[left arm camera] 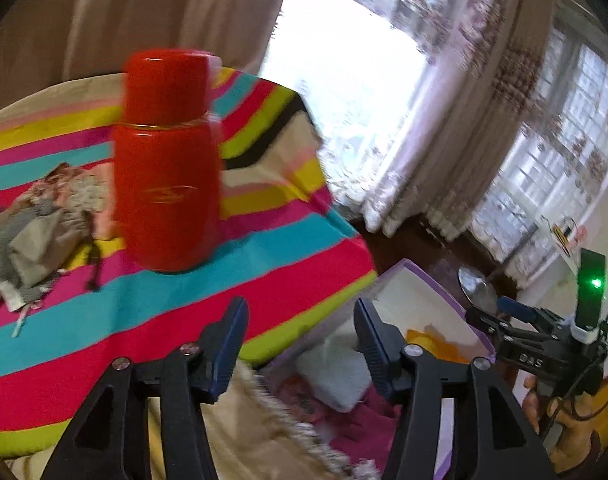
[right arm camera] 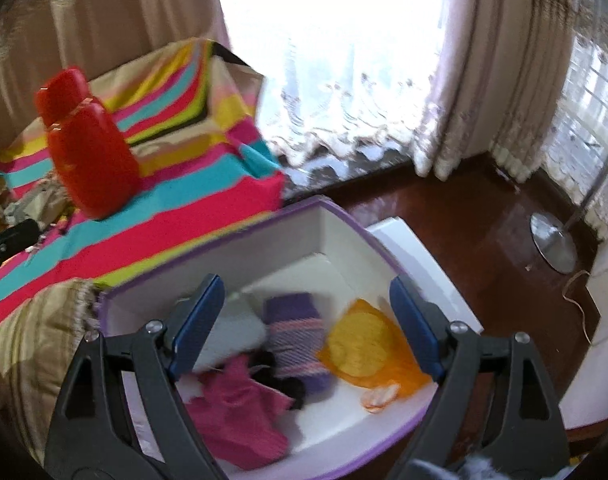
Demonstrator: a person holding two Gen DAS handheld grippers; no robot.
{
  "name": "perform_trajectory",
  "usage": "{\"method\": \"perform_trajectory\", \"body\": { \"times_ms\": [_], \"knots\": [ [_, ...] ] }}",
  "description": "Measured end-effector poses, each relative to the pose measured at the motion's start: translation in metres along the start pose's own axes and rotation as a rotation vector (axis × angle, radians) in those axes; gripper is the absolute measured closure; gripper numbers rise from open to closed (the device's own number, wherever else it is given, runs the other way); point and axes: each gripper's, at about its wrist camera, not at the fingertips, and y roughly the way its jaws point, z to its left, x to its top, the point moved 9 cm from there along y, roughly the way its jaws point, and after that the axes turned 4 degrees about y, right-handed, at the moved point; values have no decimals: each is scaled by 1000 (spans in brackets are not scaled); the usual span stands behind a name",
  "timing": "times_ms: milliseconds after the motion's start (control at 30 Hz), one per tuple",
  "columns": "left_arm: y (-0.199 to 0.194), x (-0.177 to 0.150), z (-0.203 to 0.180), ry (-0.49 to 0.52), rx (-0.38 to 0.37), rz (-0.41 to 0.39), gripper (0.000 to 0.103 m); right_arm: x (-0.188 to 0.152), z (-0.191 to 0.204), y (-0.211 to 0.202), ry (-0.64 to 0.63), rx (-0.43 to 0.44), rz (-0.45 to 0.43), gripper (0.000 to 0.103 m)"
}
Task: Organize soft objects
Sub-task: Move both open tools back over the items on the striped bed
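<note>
Our left gripper (left arm camera: 300, 344) and right gripper (right arm camera: 306, 326), fingers apart and empty, over the purple-rimmed white box (right arm camera: 224, 240) of soft cloths (right arm camera: 240, 404), "DAS" legible on the right gripper, beyond, gold-logoed red flask (left arm camera: 166, 160) on striped cover (left arm camera: 312, 256).

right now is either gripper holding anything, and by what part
Nothing is held. The left gripper and the right gripper both stand open with nothing between their pads, above the purple-edged box of soft items.

A red flask (left arm camera: 166, 160) stands upright on my striped bedspread (left arm camera: 284, 240); far beyond, lace curtains (right arm camera: 344, 112) cover a bright window.
</note>
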Motion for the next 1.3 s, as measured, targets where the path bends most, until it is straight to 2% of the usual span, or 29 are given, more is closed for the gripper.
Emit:
{"method": "perform_trajectory", "body": {
  "times_ms": [433,600,733,1000,1300],
  "knots": [
    [-44,-13,143,-229,152,-56,43,-3,148,-8,-226,170,-12,16],
    [-63,-16,190,-304,203,-89,43,4,204,-12,-268,250,-11,16],
    [-81,-16,225,-348,244,-119,43,15,252,-13,-260,318,-7,16],
    [-109,-23,272,-418,293,-156,43,36,340,-1,-176,430,37,16],
    [-128,-31,302,-462,310,-181,43,50,399,45,21,479,129,16]
  ]
}}
